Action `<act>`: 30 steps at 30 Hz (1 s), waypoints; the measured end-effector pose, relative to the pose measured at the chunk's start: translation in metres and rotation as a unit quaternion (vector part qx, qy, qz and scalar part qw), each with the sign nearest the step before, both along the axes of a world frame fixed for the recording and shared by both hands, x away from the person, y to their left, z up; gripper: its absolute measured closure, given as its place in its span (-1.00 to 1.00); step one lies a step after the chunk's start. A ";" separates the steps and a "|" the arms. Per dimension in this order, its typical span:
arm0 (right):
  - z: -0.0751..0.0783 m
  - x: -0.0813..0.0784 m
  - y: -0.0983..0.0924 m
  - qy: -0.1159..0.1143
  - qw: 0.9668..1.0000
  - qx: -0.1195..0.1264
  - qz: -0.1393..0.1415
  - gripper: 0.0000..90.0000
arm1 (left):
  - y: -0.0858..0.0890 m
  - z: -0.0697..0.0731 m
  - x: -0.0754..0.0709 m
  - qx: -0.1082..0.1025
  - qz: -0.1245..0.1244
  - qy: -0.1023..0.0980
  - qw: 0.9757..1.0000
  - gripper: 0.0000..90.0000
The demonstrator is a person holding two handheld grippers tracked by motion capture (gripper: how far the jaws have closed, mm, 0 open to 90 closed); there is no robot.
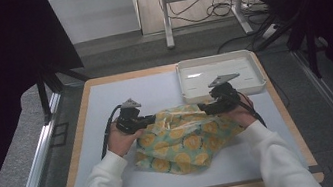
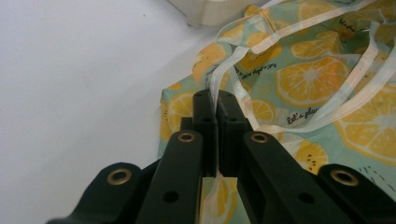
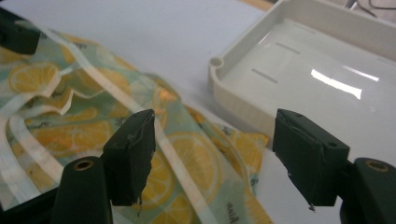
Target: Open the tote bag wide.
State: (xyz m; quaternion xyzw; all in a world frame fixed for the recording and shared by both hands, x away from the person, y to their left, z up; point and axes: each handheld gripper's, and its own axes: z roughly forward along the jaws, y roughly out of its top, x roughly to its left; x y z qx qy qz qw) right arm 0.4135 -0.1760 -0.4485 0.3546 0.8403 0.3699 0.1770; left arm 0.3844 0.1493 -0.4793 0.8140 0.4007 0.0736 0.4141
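So there was one lemon-print cloth (image 1: 187,141) lying crumpled in the middle of the worktop (image 1: 106,108), with pale ribbon ties (image 2: 299,32) looping over it, too tangled to count. One white tray (image 1: 217,73) sat at the far right, just beside the cloth. Two grippers were in play: the left gripper (image 2: 215,100) had its fingers pinched tight on a ribbon tie at the cloth's left edge, and the right gripper (image 3: 212,149) hung over the cloth's far right corner, fingers wide apart, gripping nothing.
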 end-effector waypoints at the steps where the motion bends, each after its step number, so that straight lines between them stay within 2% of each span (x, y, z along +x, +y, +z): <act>1: -0.002 0.000 0.001 0.005 1.000 -0.005 0.005 -0.36 | 0.000 0.000 0.000 0.001 0.000 0.000 1.000 0.97; 6: -0.008 -0.003 0.002 0.015 0.999 -0.022 0.018 -0.37 | 0.001 0.000 0.000 0.001 0.000 0.000 1.000 0.97; 9: -0.012 -0.004 0.002 0.005 0.999 -0.038 0.002 -0.28 | 0.001 0.000 0.000 0.001 -0.001 0.000 1.000 0.97; 12: -0.015 -0.002 0.001 0.016 0.999 -0.040 0.009 -0.19 | 0.000 0.000 0.000 0.001 -0.001 0.000 1.000 0.97; 17: -0.023 -0.001 0.004 0.032 0.998 -0.058 0.022 -0.09 | 0.001 0.000 0.000 0.000 -0.001 0.000 1.000 0.97; 20: -0.025 0.000 0.004 0.027 0.997 -0.067 0.015 0.15 | 0.002 0.001 0.000 -0.002 0.001 -0.001 1.000 0.97; 22: -0.025 -0.001 0.003 0.023 0.998 -0.063 0.012 0.31 | 0.003 0.002 0.000 -0.004 0.001 -0.001 1.000 0.98; 26: -0.026 0.000 0.003 0.027 0.997 -0.070 0.011 0.53 | 0.003 0.002 0.000 -0.003 0.000 -0.001 1.000 0.98; 30: -0.025 0.001 0.001 0.025 0.998 -0.060 0.006 0.75 | 0.004 0.002 0.000 -0.002 0.000 -0.001 1.000 0.98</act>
